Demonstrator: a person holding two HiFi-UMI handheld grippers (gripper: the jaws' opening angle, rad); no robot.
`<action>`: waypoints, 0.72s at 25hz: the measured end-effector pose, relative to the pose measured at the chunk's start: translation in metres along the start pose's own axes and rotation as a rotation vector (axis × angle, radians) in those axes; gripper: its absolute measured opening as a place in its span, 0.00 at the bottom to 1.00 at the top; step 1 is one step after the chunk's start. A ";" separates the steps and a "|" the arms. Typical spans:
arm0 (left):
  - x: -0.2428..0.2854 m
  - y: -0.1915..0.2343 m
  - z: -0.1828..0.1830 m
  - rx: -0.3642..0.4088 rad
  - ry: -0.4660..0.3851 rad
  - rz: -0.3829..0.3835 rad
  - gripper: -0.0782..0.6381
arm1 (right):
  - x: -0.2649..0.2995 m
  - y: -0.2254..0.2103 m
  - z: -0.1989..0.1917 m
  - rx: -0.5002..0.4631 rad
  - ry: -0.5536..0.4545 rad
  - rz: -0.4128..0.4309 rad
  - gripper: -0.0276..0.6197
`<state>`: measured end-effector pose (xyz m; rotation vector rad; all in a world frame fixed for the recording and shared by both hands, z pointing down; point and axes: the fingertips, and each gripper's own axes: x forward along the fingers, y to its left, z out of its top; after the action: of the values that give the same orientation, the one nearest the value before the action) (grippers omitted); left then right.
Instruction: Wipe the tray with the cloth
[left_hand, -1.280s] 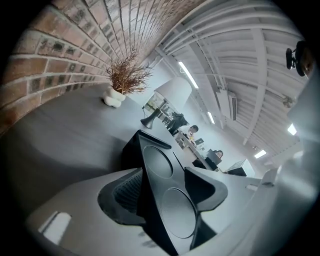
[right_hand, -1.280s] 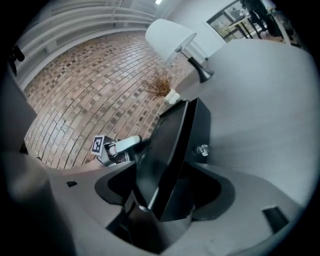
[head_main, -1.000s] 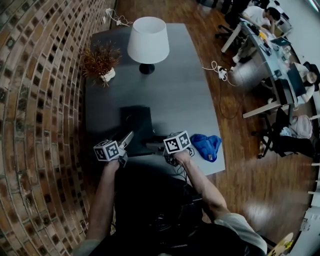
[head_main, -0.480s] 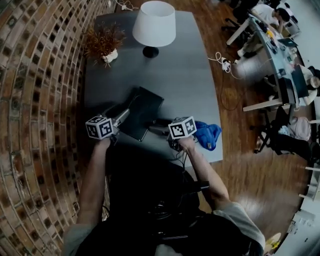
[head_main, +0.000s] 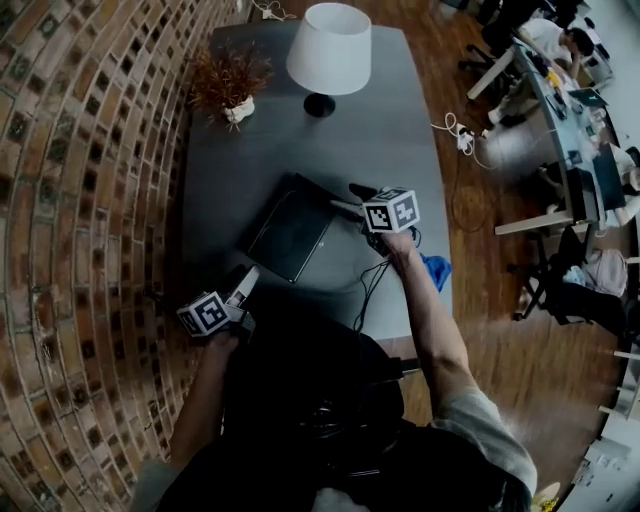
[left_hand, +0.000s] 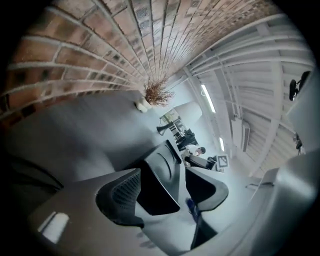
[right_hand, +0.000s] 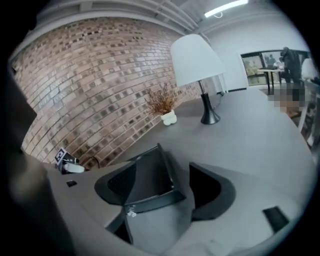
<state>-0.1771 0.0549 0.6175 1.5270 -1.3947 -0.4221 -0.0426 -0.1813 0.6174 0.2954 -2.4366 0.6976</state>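
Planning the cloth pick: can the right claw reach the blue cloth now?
Probably yes: the right claw is open, and the blue cloth lies uncovered beside that forearm; nothing blocks it.

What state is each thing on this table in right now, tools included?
tray: flat on the table, turned diagonal, bare.
blue cloth: crumpled at the table's right edge, untouched.
left tool: open, empty, off the tray.
right tool: open, tray's corner between its jaws, not gripped.
lamp: upright.
potted dried plant: upright by the brick wall.
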 end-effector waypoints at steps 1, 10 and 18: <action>0.005 -0.004 -0.004 -0.015 0.003 -0.019 0.48 | 0.012 -0.006 -0.002 -0.011 0.047 0.002 0.56; 0.038 0.001 0.031 -0.028 -0.080 0.001 0.50 | 0.050 0.002 -0.045 0.024 0.244 0.141 0.56; 0.128 0.008 0.120 0.020 -0.088 -0.056 0.57 | 0.017 0.003 -0.069 0.190 0.109 0.031 0.56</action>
<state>-0.2404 -0.1088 0.6143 1.5836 -1.4302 -0.5163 -0.0244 -0.1422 0.6738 0.2862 -2.2802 0.9369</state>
